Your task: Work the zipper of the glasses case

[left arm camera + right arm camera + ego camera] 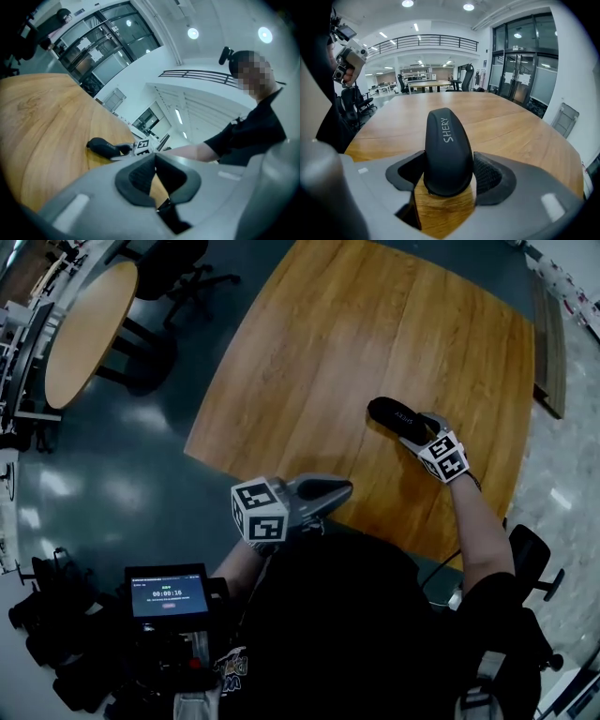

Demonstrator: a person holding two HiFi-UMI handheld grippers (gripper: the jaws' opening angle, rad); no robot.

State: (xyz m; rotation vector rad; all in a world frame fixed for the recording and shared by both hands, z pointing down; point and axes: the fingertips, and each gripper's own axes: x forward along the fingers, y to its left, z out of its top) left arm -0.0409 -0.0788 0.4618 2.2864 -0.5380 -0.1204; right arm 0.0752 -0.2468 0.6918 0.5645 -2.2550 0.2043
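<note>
Left hand-held gripper (342, 491): closest to us, by the near edge of the tabletop (356, 352). Its jaws are pressed together. Nothing is in them.
Right hand-held gripper (412, 432): tipped down at the tabletop. Its jaws are closed on the near end of the case (394, 415), with a pad on each side.
Case: black and smooth, with white letters on top. It lies on the tabletop, on the person's right, and points away from the right hand-held gripper. It looks closed up.
Zipper: no view shows it, so I cannot tell if it is open or shut.
Done: the case looks to be held in place.
Left to do: the left hand-held gripper is well apart from the case. I think it has to reach over, find the zipper, grab it and slide it along.
</note>
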